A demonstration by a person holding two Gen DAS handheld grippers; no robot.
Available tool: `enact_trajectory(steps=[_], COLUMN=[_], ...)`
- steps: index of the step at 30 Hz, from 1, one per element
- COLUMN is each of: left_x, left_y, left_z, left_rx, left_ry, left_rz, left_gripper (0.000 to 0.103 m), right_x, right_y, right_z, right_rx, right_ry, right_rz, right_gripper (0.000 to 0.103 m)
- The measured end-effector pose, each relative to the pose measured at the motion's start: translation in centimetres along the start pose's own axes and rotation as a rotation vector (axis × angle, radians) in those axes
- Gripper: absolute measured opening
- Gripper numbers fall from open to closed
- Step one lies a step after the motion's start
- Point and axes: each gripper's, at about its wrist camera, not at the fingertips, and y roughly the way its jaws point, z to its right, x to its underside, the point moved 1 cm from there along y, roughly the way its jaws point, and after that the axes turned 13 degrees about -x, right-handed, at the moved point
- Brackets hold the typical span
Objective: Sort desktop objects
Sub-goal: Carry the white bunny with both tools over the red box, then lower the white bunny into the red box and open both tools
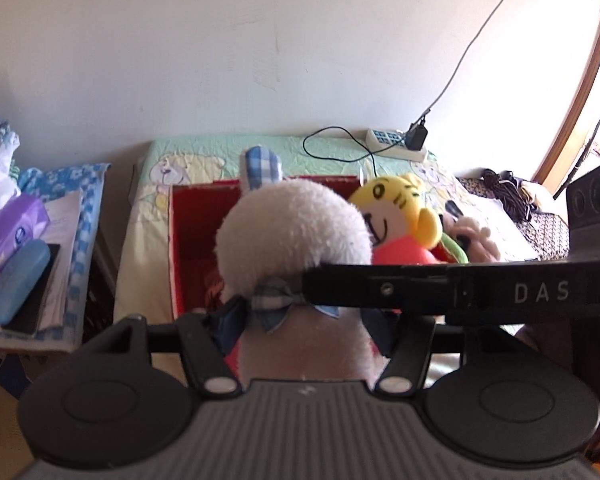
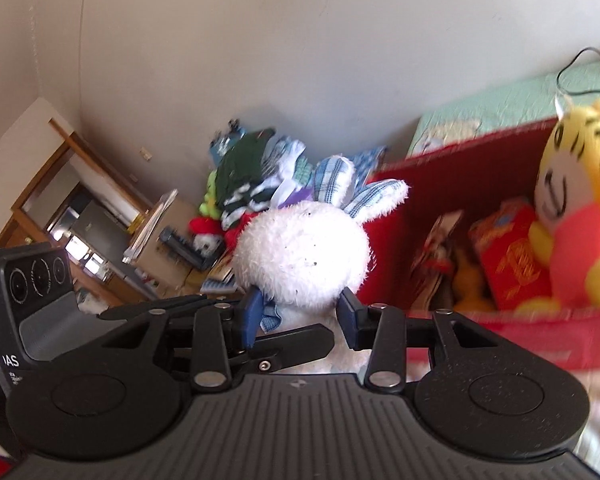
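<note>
A white plush rabbit (image 1: 292, 236) with blue checked ears and a checked bow hangs in front of an open red box (image 1: 176, 240). My left gripper (image 1: 302, 324) has its blue pads against the rabbit's neck and body, one on each side. My right gripper (image 2: 300, 312) is shut on the same rabbit (image 2: 304, 256) just under its head. One black finger (image 1: 380, 288) of the right gripper crosses the left wrist view. A yellow-headed doll in pink (image 1: 396, 208) leans at the right end of the box (image 2: 460, 168).
Red packets (image 2: 512, 256) lie inside the box. A side table at the left carries a purple tissue pack (image 1: 14, 228) and a blue glasses case (image 1: 18, 284). A power strip (image 1: 396, 144) lies by the wall. Piled clothes (image 2: 256, 172) stand behind the rabbit.
</note>
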Motion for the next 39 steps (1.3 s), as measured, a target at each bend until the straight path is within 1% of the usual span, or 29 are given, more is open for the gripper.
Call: enact_trajectory(steps=[3,5,9,12,14,16,17,19,23,26,29,31,36,39], left_x=[-1.4,-1.8,-1.8,-1.8,-1.6,-1.3,-1.1,-0.9,-0.5,-0.2,0.0,0.1,0.4,0.5], left_y=[2.4,4.3,7.8,9.9,11.0,11.8,12.0,12.0,12.0,12.0,11.9,11.7,11.7,11.8], left_z=[0.1,-0.1,-0.7,-1.0,-1.4,-1.6,-1.7,-1.6,-0.9,-0.4,-0.4,-0.5,-0.1,0.1], left_rx=[-0.02,-0.023,-0.031,-0.063,-0.073,-0.097,-0.105,-0.112,-0.139,-0.167,-0.174,-0.172,-0.199,-0.212], left_ry=[-0.001,-0.018,-0.042,-0.043,-0.035,-0.034,-0.035,-0.025,0.011,0.037,0.053,0.053,0.074,0.074], left_rz=[-0.008,-0.035,-0.089,-0.123,-0.142,-0.163,-0.163,-0.155,-0.143,-0.137,-0.137,-0.144,-0.13,-0.126], left_gripper=[0.064,0.064,0.064,0.064,0.063,0.063,0.062,0.063,0.07,0.07,0.07,0.07,0.071,0.071], right_x=[-1.4,-2.0,-2.9,-3.5,-3.5,-3.4,-3.3,-3.2,-2.9,-2.7,-2.5,-2.4,-2.1,-1.9], right_y=[0.5,1.2,2.8,4.0,4.6,5.4,5.9,6.5,7.4,7.8,8.1,8.4,8.3,8.2], right_z=[1.7,2.7,4.9,7.4,8.7,9.2,9.4,9.9,10.6,10.8,10.8,11.2,11.8,11.7], right_rx=[0.031,0.049,0.091,0.073,0.076,0.106,0.118,0.129,0.137,0.132,0.151,0.159,0.144,0.131], right_ry=[0.008,0.016,0.028,0.107,0.141,0.141,0.141,0.159,0.188,0.196,0.187,0.2,0.218,0.18], right_rz=[0.025,0.027,0.007,-0.016,-0.035,-0.064,-0.077,-0.094,-0.119,-0.136,-0.163,-0.191,-0.18,-0.181], right_gripper=[0.044,0.044,0.043,0.043,0.041,0.037,0.035,0.035,0.035,0.035,0.035,0.037,0.037,0.038])
